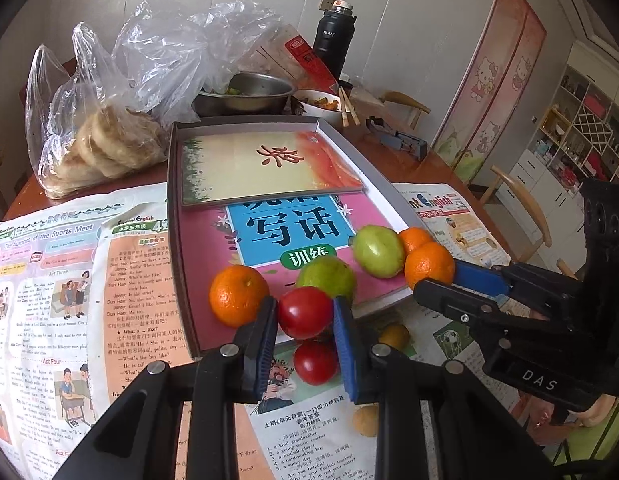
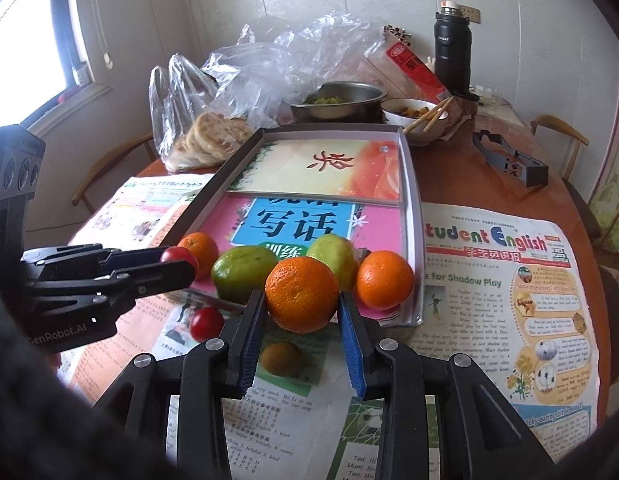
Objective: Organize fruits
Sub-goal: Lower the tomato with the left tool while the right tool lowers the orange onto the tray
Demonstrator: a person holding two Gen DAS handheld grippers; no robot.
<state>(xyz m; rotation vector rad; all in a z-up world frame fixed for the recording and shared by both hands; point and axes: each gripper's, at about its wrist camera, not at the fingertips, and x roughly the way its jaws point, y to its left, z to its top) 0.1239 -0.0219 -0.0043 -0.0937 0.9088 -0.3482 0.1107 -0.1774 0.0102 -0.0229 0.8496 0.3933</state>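
Observation:
My left gripper (image 1: 305, 312) is shut on a red tomato (image 1: 304, 313), held over the near edge of the shallow box lid (image 1: 177, 240). My right gripper (image 2: 303, 300) is shut on an orange (image 2: 302, 294), also at the box's near edge. In the box lie an orange (image 1: 238, 295), two green fruits (image 1: 327, 276) (image 1: 378, 251) and another orange (image 1: 414, 239). On the newspaper below lie a second tomato (image 1: 315, 362) and two brownish fruits (image 1: 394, 336) (image 1: 366, 420). In the right wrist view one brown fruit (image 2: 281, 358) lies under the gripper.
Two books (image 1: 269, 168) lie in the box. Behind it stand a bag of flatbreads (image 1: 105, 148), a steel bowl (image 1: 249, 94), a food bowl with chopsticks (image 1: 321, 104) and a black flask (image 1: 333, 40). A grey tool (image 2: 509, 160) lies at the right. Newspapers (image 2: 509, 280) cover the table.

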